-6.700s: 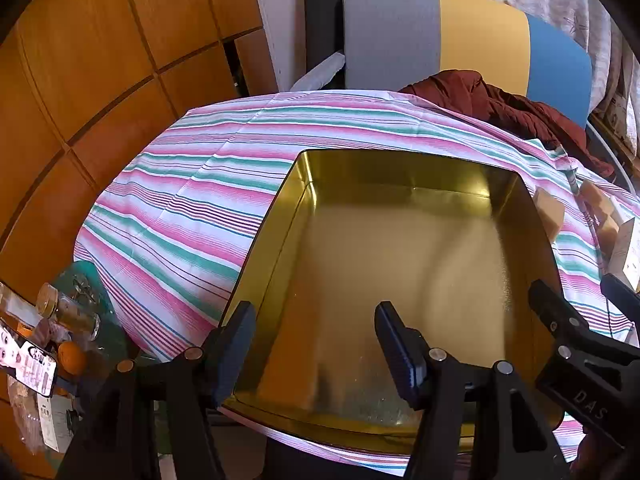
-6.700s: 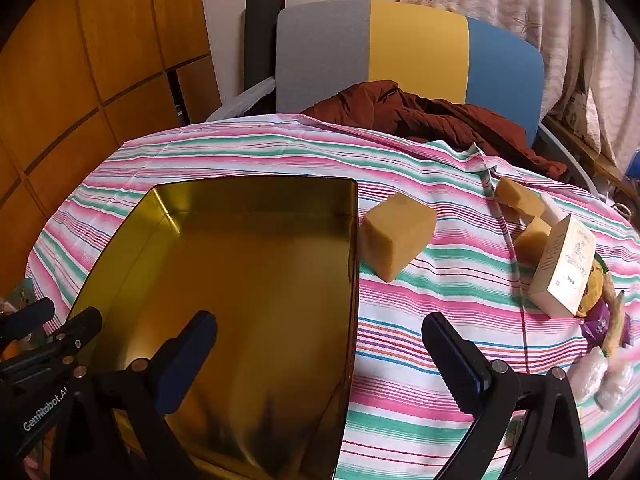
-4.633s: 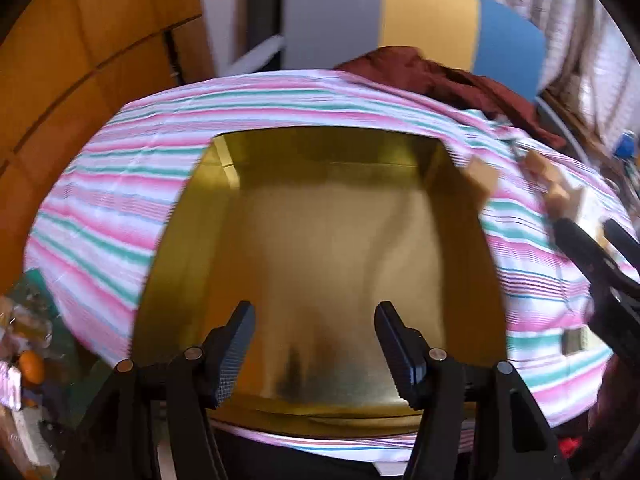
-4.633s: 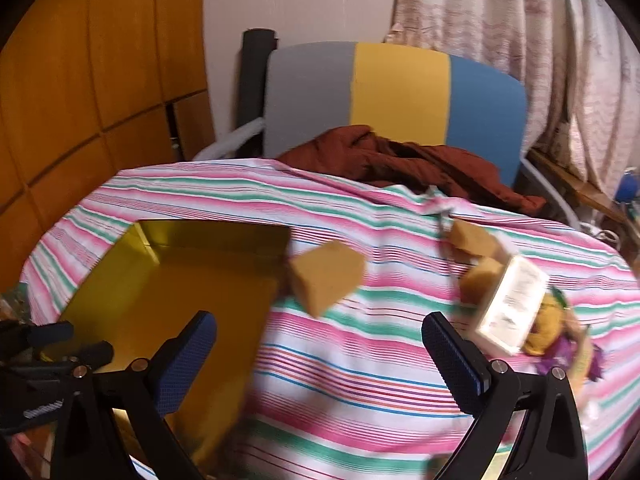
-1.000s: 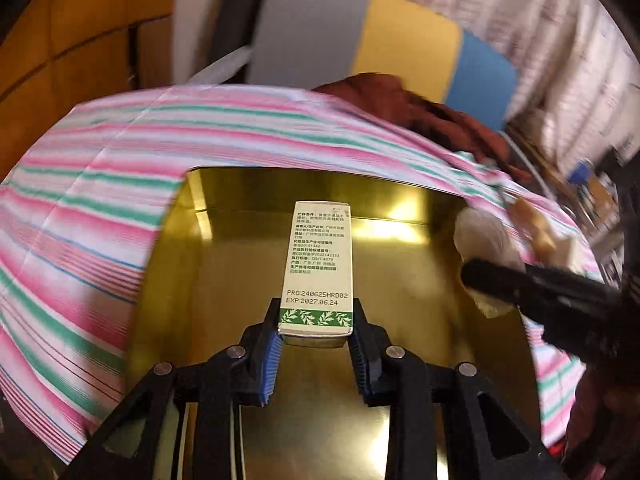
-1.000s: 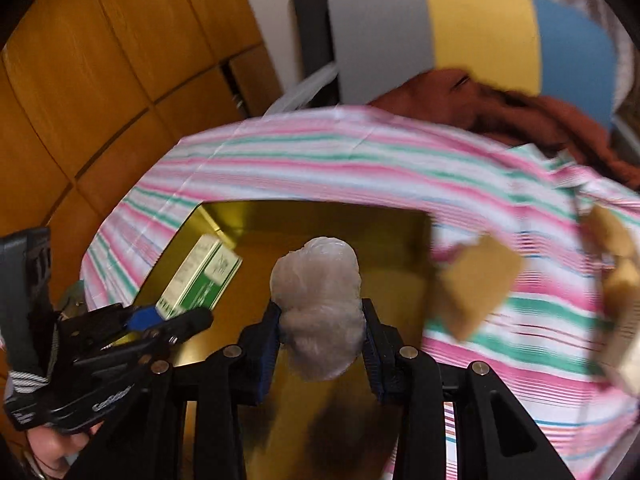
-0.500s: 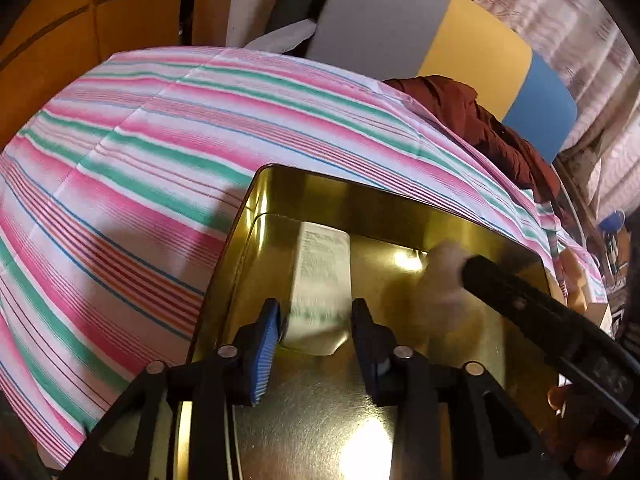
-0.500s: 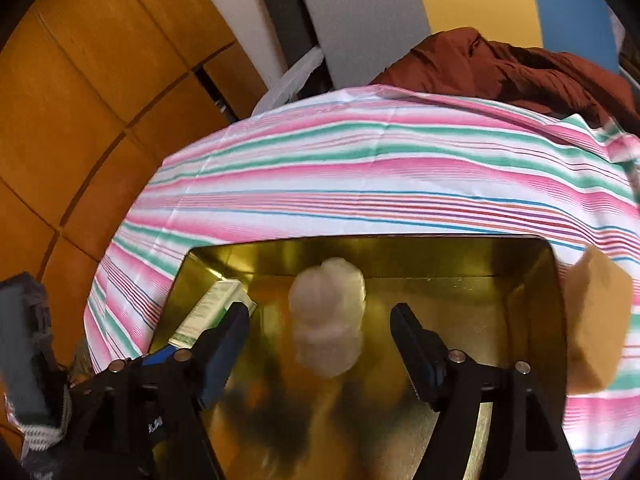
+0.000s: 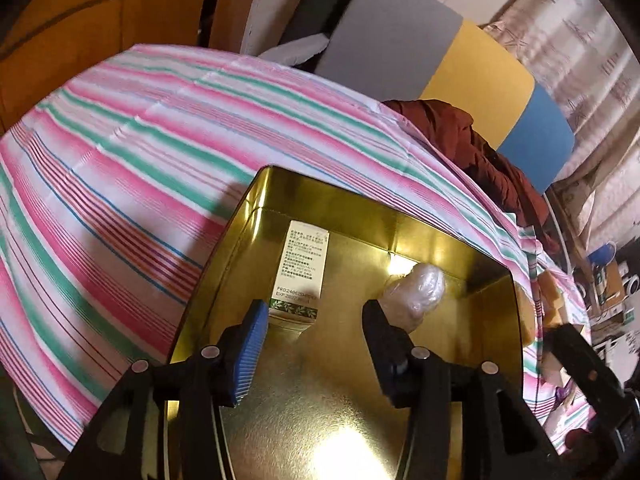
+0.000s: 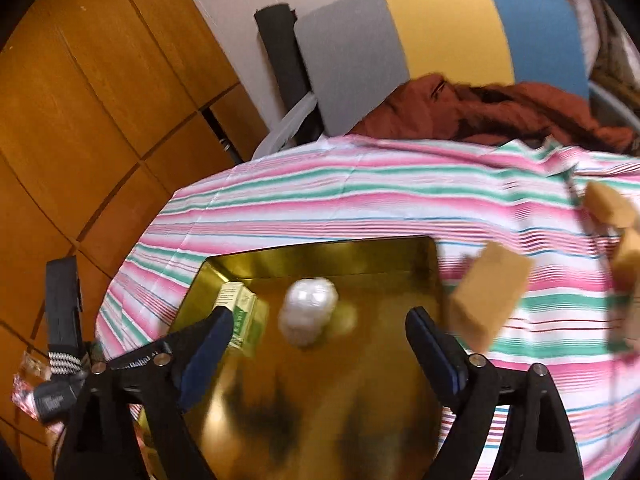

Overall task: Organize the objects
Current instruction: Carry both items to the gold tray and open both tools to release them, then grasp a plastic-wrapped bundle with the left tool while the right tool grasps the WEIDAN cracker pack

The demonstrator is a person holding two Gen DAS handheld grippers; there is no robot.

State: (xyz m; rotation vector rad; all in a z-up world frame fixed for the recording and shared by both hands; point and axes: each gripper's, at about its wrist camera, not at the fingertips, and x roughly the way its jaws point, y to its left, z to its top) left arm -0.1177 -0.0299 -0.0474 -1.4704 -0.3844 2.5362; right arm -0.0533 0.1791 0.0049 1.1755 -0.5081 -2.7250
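Note:
A gold tin (image 9: 372, 220) lies on the striped tablecloth. Inside it lies a white and green box (image 9: 302, 268) along the left wall, and a white crinkly wrapped lump (image 9: 416, 292) rests near the far right corner. My left gripper (image 9: 314, 306) hangs over the tin with its jaws opening. The box's near end sits between its fingers, and the pads stand off it. My right gripper (image 10: 320, 314) is also opening wide above the tin (image 10: 320, 252). The lump (image 10: 308, 308) lies free on the tin floor between its fingers, beside the box (image 10: 240, 312).
Tan blocks (image 10: 488, 296) (image 10: 608, 204) lie on the cloth right of the tin. A red-brown garment (image 10: 500, 112) is heaped at the table's far edge before a grey, yellow and blue chair back (image 10: 432, 32). Wooden panelling (image 10: 80, 100) stands on the left.
Both grippers were shut, the left on the box and the right on the lump. Both have let go and spread their jaws. Box and lump now lie in the tin.

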